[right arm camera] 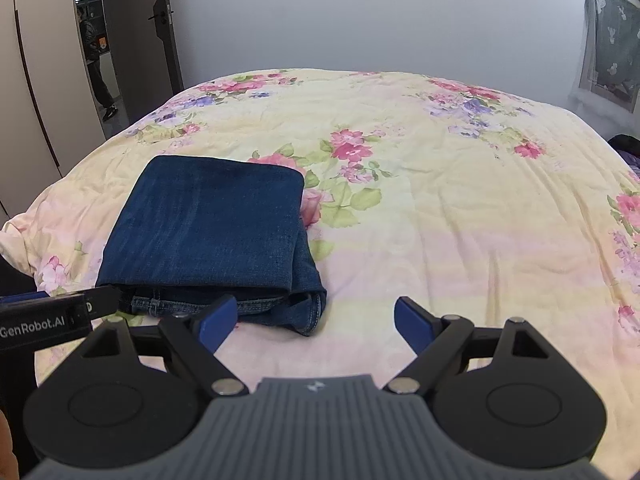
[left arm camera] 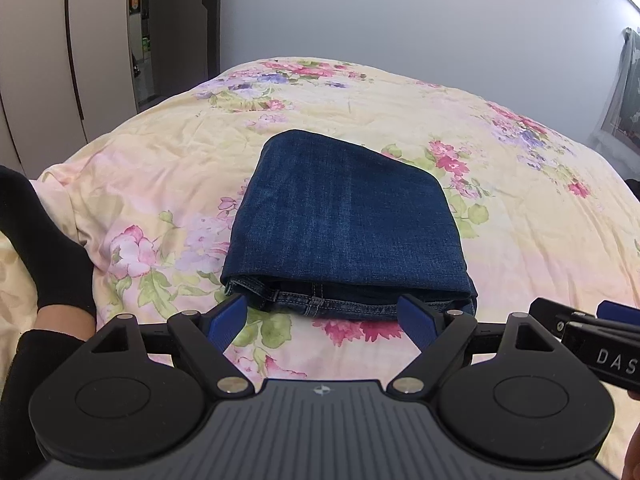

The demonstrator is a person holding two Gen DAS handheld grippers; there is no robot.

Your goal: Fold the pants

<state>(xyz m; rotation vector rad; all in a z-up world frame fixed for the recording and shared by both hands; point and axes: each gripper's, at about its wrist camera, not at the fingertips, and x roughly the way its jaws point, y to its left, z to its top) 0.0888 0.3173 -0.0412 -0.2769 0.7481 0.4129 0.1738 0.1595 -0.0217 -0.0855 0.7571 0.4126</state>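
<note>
The dark blue denim pants (left arm camera: 344,224) lie folded into a compact rectangle on the floral yellow bed quilt (left arm camera: 500,240). Just before them, the left hand-held gripper (left arm camera: 322,312) and right hand-held gripper (right arm camera: 316,316) hover released, grasping nothing.

The right gripper (left arm camera: 600,320) is cut off at the left wrist view's three o'clock edge — its fingers hidden. A figure in the doorway (right arm camera: 94,52), at ten o'clock, is too small to make out — and the bed (right arm camera: 440,200) runs off the frame.

Dark-blue denim pants (left arm camera: 344,220), folded flat, compact
</note>
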